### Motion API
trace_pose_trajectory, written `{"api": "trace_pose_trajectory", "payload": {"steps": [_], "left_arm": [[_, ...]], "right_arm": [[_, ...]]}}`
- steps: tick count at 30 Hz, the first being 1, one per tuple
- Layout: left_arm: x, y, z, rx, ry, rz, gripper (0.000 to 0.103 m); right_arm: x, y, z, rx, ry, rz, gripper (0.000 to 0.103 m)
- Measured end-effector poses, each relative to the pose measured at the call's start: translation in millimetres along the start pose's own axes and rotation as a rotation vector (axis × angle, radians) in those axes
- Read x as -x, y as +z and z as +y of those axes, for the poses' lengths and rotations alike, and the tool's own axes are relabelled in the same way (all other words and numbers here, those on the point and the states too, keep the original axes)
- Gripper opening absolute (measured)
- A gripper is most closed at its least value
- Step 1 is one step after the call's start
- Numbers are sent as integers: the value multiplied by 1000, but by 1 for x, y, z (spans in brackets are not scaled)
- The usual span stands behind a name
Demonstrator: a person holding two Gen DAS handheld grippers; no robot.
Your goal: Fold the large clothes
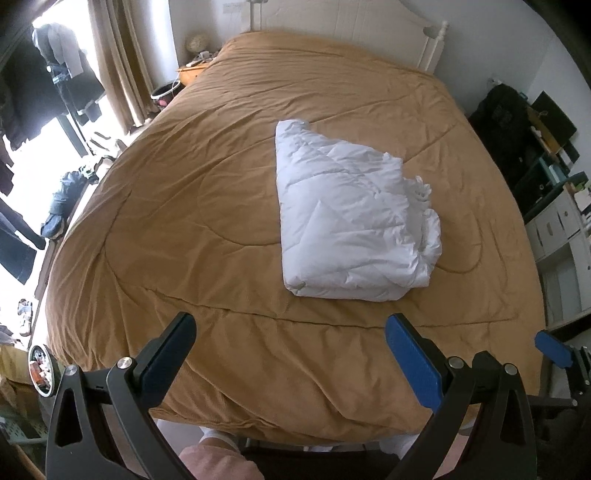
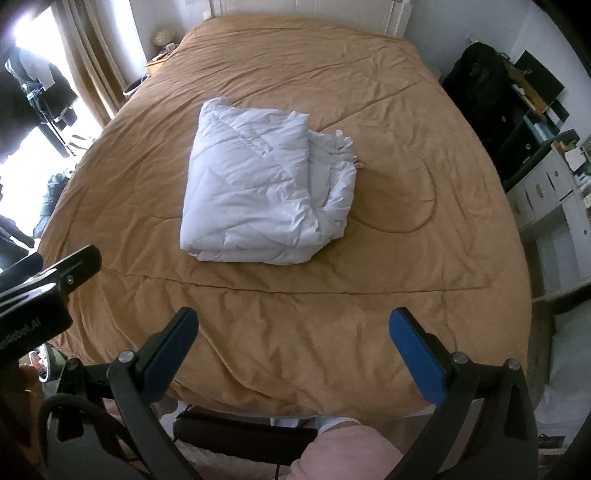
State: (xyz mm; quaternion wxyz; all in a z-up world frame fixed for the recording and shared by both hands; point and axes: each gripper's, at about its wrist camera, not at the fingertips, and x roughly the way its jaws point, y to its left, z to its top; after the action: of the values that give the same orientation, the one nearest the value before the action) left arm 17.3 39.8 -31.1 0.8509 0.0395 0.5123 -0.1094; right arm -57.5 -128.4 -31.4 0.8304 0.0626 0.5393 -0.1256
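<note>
A white quilted cover lies folded into a thick rectangle on the tan bedspread, right of the bed's middle; its loose layered edges face right. It also shows in the right wrist view, left of centre. My left gripper is open and empty, held back over the bed's near edge, well short of the folded cover. My right gripper is open and empty too, at the same near edge. A blue fingertip of the right gripper shows at the far right of the left wrist view.
A white headboard stands at the far end. Shelves and a black bag line the right side. A curtain, hanging clothes and floor clutter are at left. The left gripper's body shows at left in the right wrist view.
</note>
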Motion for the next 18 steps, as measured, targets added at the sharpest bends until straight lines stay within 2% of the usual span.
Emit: {"api": "trace_pose_trajectory", "payload": {"steps": [12, 18], "left_arm": [[-6, 0, 0, 6, 21, 24, 102], [-6, -2, -3, -11, 6, 27, 102]], "right_arm": [[-2, 0, -3, -1, 2, 12, 103], [-3, 1, -5, -6, -8, 17, 103]]}}
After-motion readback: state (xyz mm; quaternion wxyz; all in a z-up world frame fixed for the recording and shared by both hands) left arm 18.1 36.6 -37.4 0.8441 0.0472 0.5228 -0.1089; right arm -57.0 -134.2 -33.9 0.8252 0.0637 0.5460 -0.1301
